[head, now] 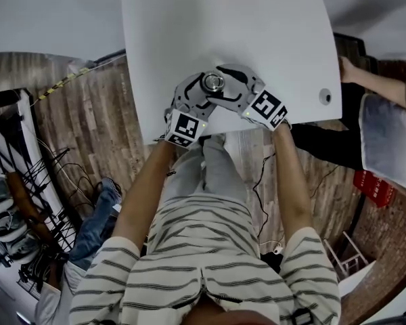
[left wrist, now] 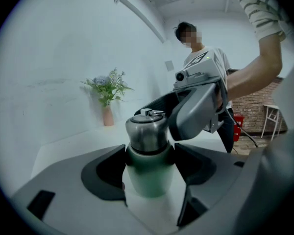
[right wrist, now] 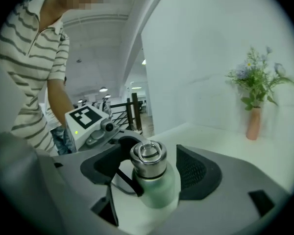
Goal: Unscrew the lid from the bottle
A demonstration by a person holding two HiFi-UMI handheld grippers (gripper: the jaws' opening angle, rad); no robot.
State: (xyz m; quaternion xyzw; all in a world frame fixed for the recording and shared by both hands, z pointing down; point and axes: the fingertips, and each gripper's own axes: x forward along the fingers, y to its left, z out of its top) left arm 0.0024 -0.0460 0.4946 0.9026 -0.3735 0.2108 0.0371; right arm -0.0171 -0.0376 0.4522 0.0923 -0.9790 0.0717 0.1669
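The green bottle (left wrist: 149,177) stood upright on the white table (head: 271,39), clamped at its shoulder by the left tongs (left wrist: 149,156). The right tongs (right wrist: 148,170) gaped open around its steel lid (right wrist: 148,156), not pinching it.

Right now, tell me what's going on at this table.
A person in a striped shirt is at a white table with a gripper in each hand, working on a green bottle. The left gripper is clamped on the bottle's body just under the metal lid, holding it upright. The right gripper has its jaws either side of the lid but apart from it, not gripping. The lid sits on the bottle, so it is not yet off.
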